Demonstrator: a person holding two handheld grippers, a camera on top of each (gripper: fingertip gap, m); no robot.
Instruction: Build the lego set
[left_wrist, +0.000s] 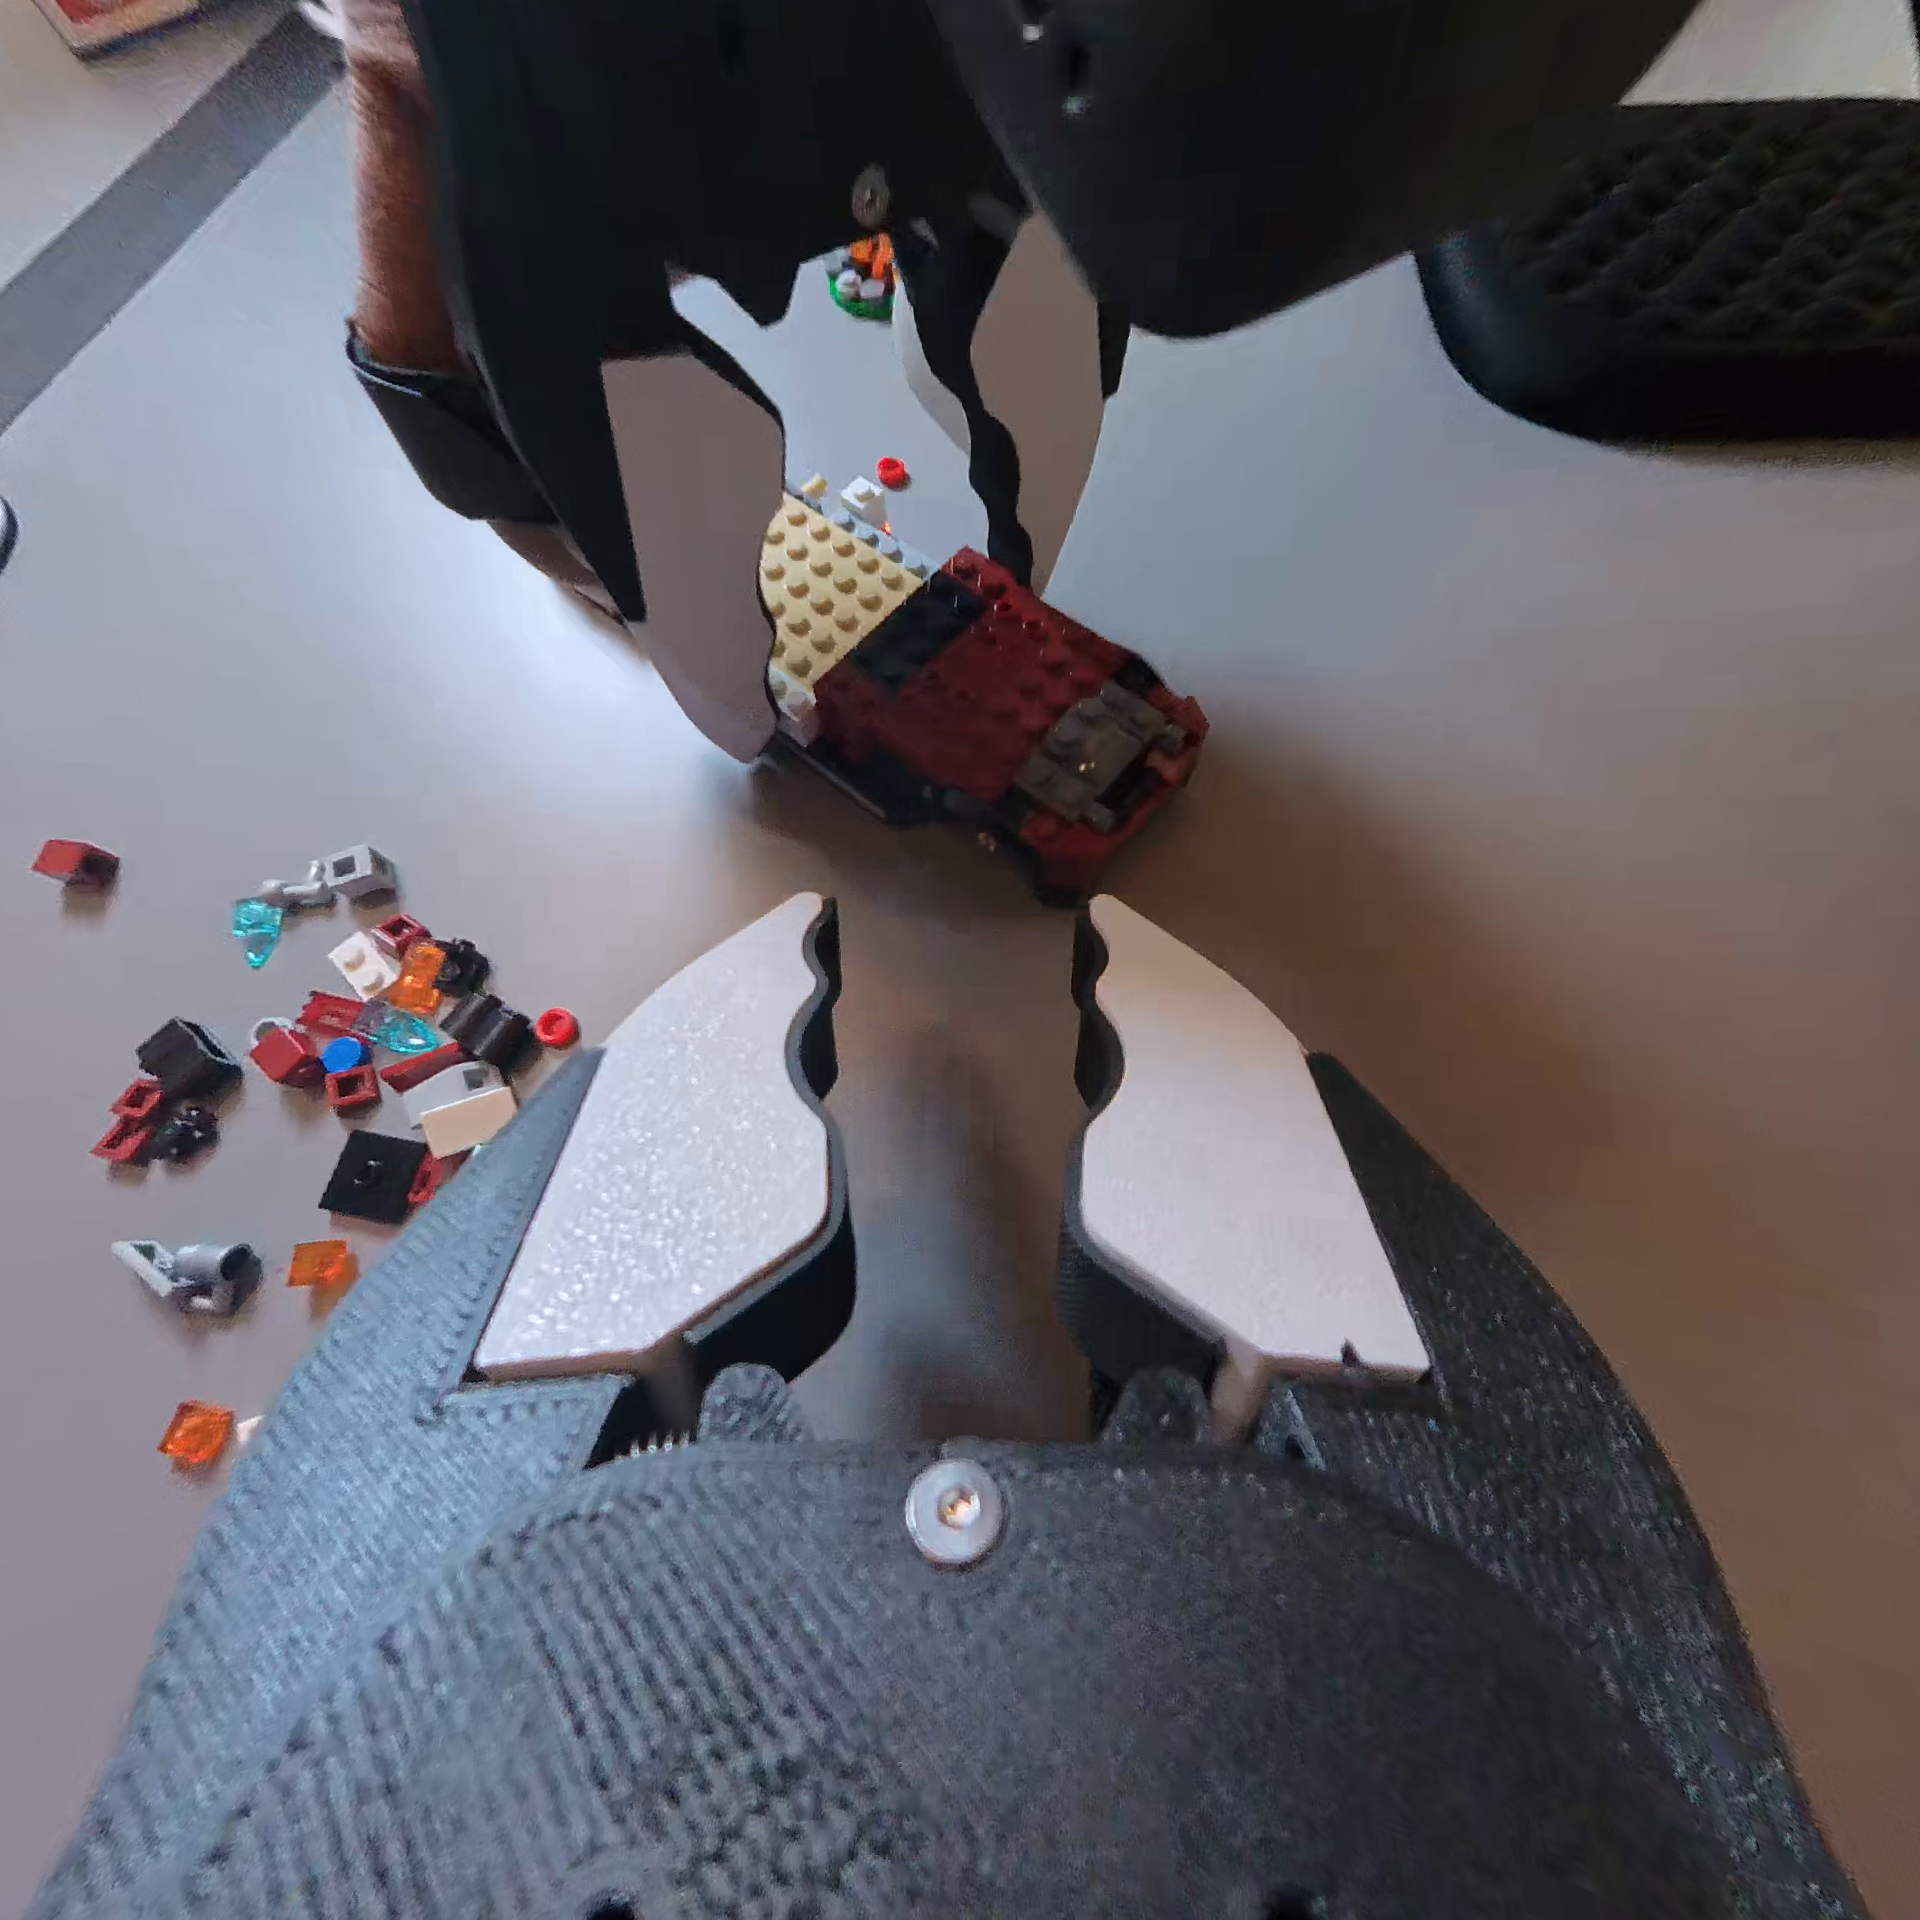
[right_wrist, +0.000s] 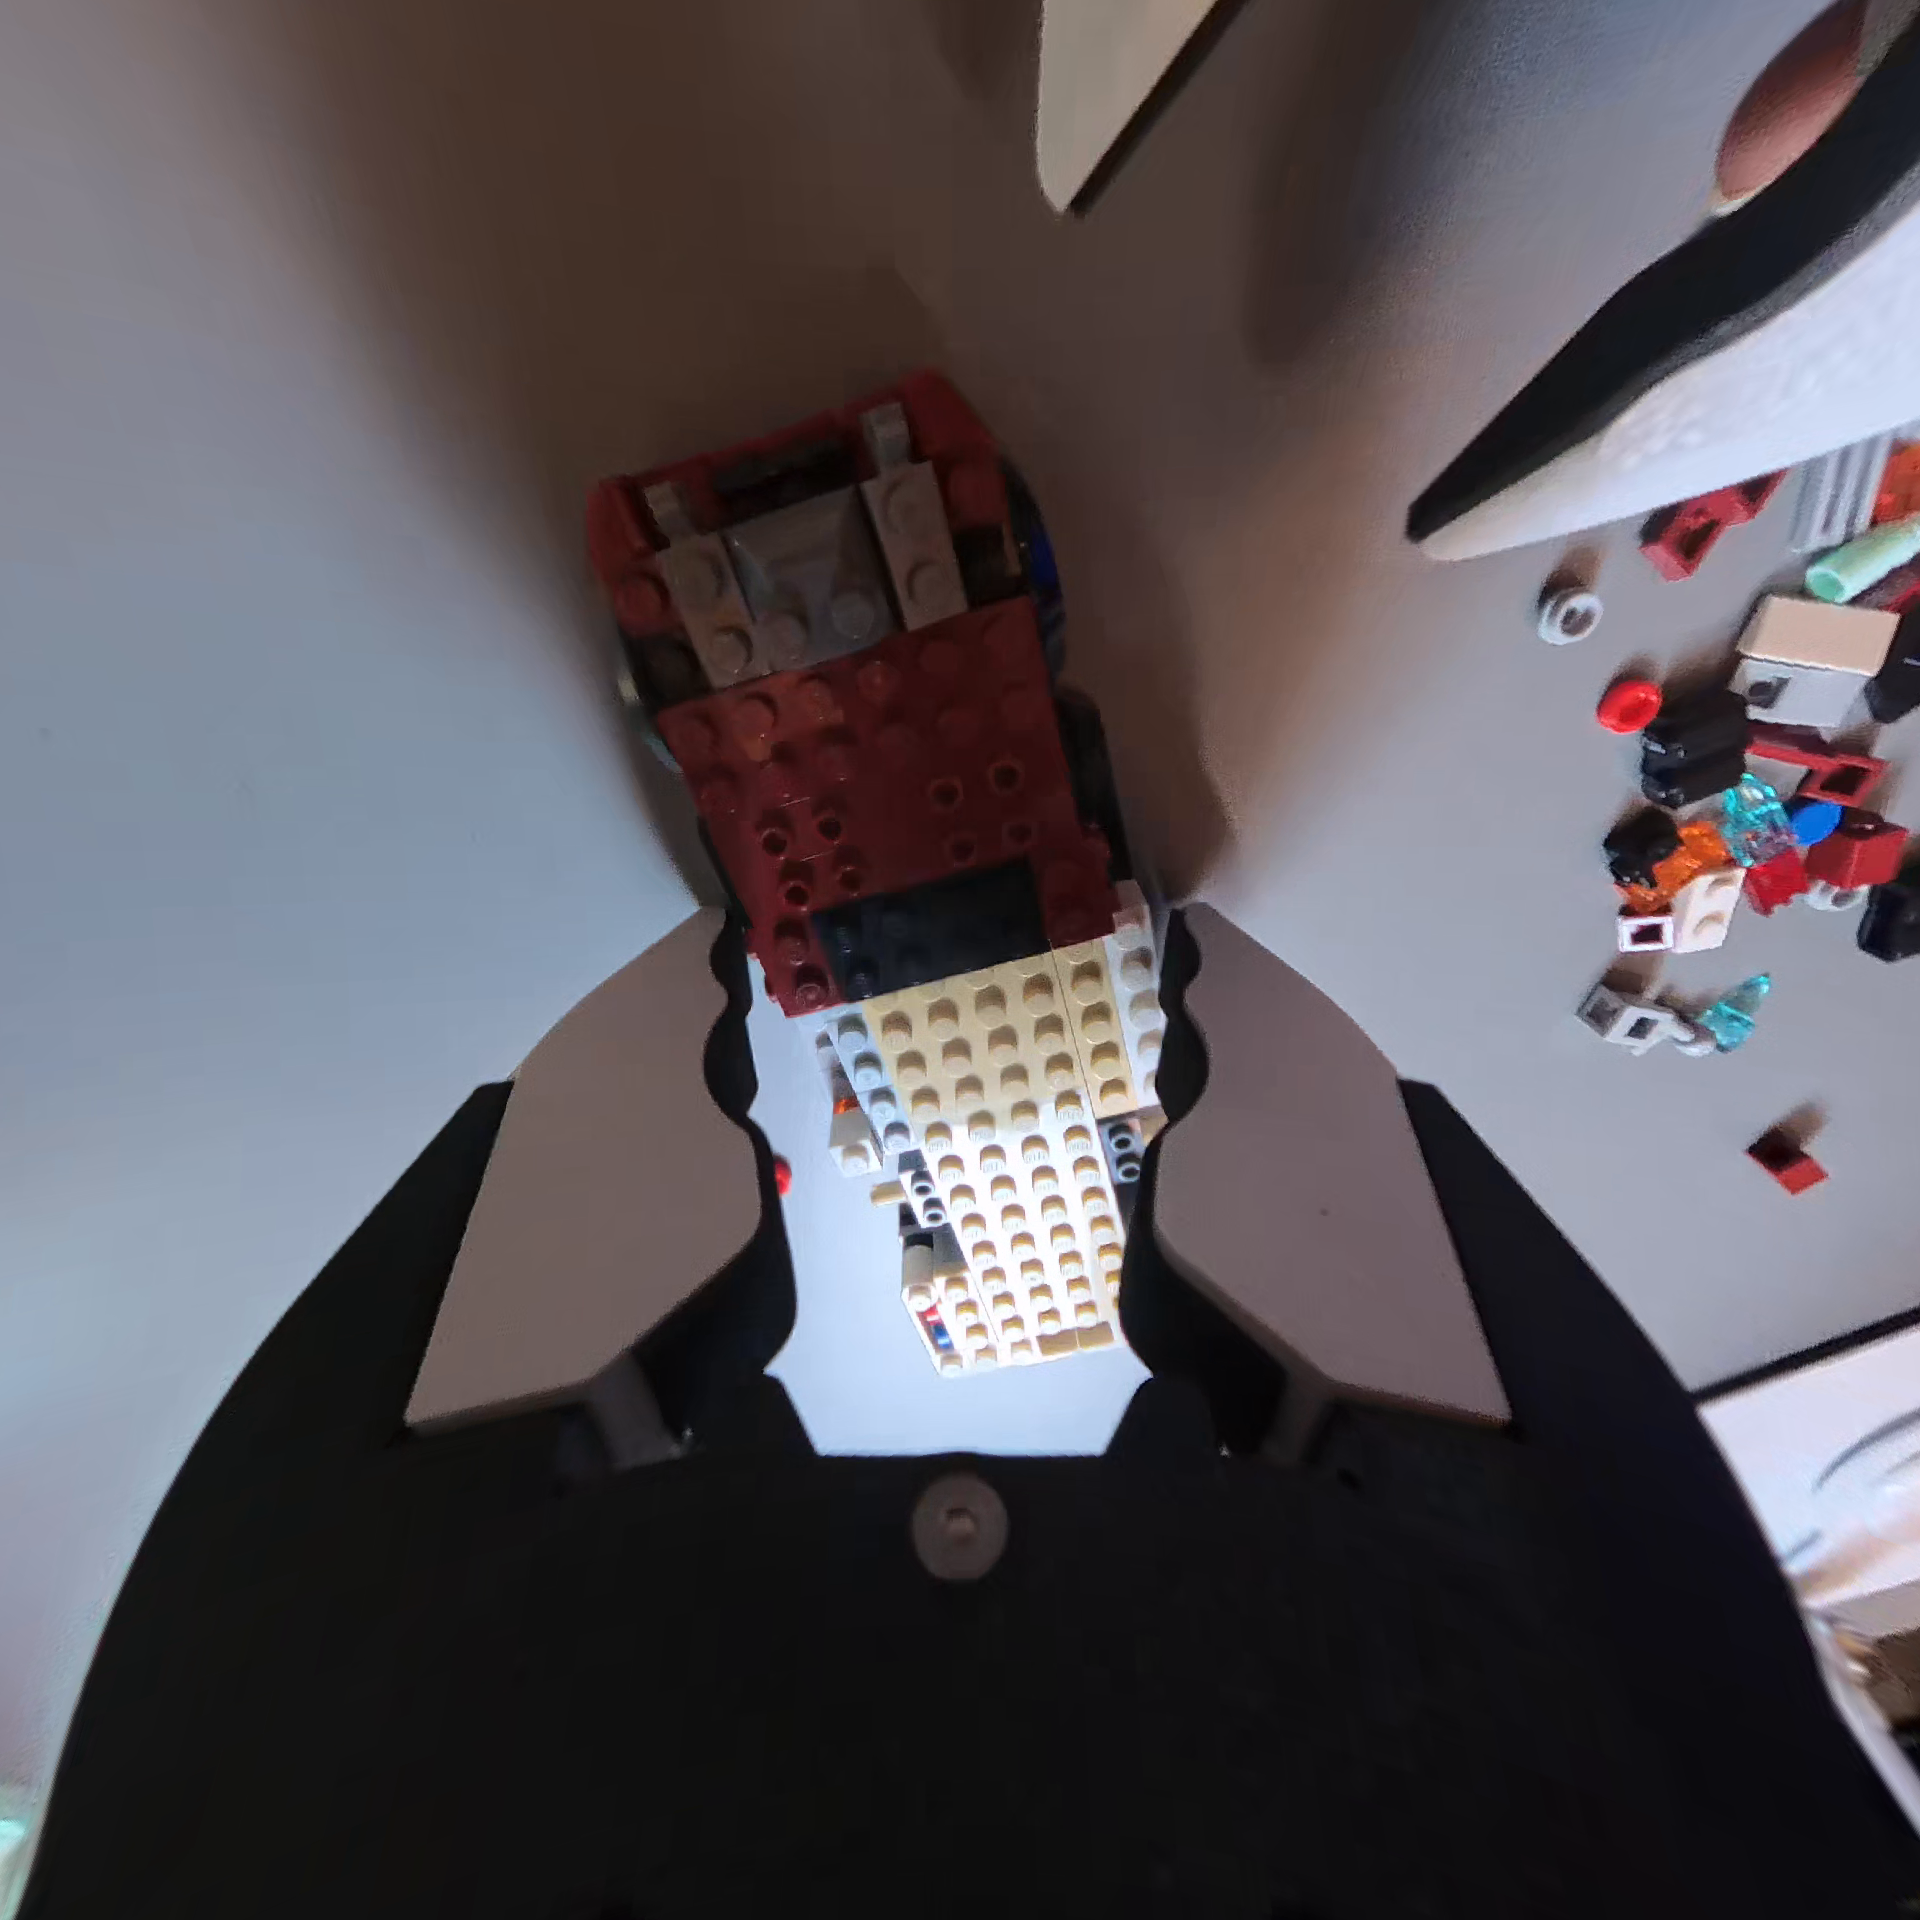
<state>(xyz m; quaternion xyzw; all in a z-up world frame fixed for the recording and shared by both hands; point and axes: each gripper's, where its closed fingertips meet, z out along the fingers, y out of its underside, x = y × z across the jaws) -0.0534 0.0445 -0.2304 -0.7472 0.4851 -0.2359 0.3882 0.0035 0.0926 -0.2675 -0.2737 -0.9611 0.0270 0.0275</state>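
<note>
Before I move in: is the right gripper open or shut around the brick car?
Open. The right gripper straddles the brick car; table shows between its left finger and the car.

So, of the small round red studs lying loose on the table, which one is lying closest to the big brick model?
The round red stud just beyond the model's tan end. The other one lies at the edge of the loose-piece pile, farther off.

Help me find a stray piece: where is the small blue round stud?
The blue round stud lies in the loose brick pile on the table, left of the left gripper in its wrist view, beside a dark red brick.
</note>
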